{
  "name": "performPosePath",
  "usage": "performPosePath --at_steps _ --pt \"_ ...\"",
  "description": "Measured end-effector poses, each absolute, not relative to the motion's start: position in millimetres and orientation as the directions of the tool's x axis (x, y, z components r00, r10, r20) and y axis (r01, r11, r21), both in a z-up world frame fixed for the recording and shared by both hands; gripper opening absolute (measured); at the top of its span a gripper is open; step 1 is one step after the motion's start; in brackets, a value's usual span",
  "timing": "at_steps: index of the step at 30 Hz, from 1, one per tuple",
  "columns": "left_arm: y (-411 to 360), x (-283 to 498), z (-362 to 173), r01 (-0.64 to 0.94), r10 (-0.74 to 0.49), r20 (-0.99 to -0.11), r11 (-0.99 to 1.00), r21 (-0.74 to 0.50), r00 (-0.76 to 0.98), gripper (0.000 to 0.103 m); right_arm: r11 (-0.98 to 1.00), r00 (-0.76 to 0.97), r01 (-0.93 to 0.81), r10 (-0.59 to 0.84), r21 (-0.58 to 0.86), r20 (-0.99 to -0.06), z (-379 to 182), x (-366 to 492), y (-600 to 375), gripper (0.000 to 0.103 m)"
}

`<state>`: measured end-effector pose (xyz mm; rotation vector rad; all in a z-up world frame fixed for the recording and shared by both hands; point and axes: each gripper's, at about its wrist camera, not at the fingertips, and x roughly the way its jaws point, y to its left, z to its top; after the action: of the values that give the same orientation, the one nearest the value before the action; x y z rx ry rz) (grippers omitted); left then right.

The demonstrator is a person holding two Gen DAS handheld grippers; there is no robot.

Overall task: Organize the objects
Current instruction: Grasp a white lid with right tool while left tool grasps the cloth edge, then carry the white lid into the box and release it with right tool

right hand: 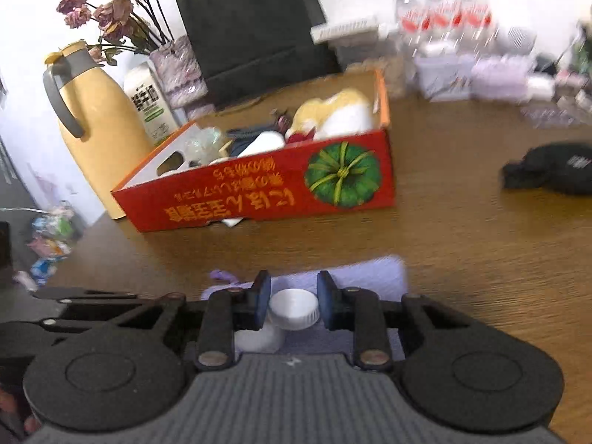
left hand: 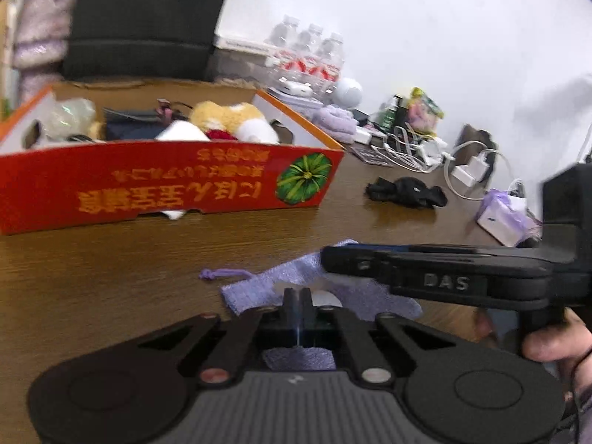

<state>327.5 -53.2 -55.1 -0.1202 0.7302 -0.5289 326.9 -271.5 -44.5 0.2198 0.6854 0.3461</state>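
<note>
A lilac drawstring pouch lies on the brown table just in front of both grippers; it also shows in the right wrist view. My left gripper is shut on the pouch's near edge. My right gripper is open, its blue pads either side of a white bottle with a ribbed cap that rests on the pouch. The right gripper reaches in from the right in the left wrist view. A red cardboard box with a plush toy and other items stands beyond.
A black cloth item lies right of the box. Chargers, cables, water bottles and toiletries crowd the back right. A yellow thermos jug, dried flowers and a black bag stand behind the box at the left.
</note>
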Motion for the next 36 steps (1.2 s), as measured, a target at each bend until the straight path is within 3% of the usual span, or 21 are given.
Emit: performPosePath --at_steps 5,10,14,23,30,36 --pt "-22.3 275.7 -26.7 0.379 -0.486 -0.515 0.874 -0.305 0.706 0.0 0.937 0.77 -0.203 0.333 0.286 -0.544 -25.5 288.3 -282.0 0.028" --pt "-17.0 240.0 -9.0 0.319 -0.394 -0.507 0.919 -0.232 0.766 0.0 0.945 0.786 -0.218 0.319 0.245 -0.53 -14.1 246.5 -276.3 0.028" --pt "-6.0 208.7 8.4 0.304 -0.383 -0.469 0.923 -0.237 0.796 0.0 0.946 0.778 -0.237 0.322 0.222 -0.54 -9.5 217.2 -269.4 0.028" --pt "10.7 178.6 12.8 0.257 -0.343 -0.482 0.937 -0.237 0.806 0.0 0.95 0.793 -0.256 0.311 0.177 -0.523 2.0 174.7 -267.6 0.028" --pt "17.4 205.1 37.4 0.274 -0.322 -0.445 0.947 -0.17 0.835 0.0 0.947 0.817 -0.257 0.32 0.193 -0.48 18.7 185.7 -275.6 0.028" --pt "14.2 281.8 84.4 0.309 -0.303 -0.383 0.95 -0.048 0.872 0.0 0.945 0.852 -0.315 0.323 0.089 -0.411 68.5 247.8 -270.6 0.028"
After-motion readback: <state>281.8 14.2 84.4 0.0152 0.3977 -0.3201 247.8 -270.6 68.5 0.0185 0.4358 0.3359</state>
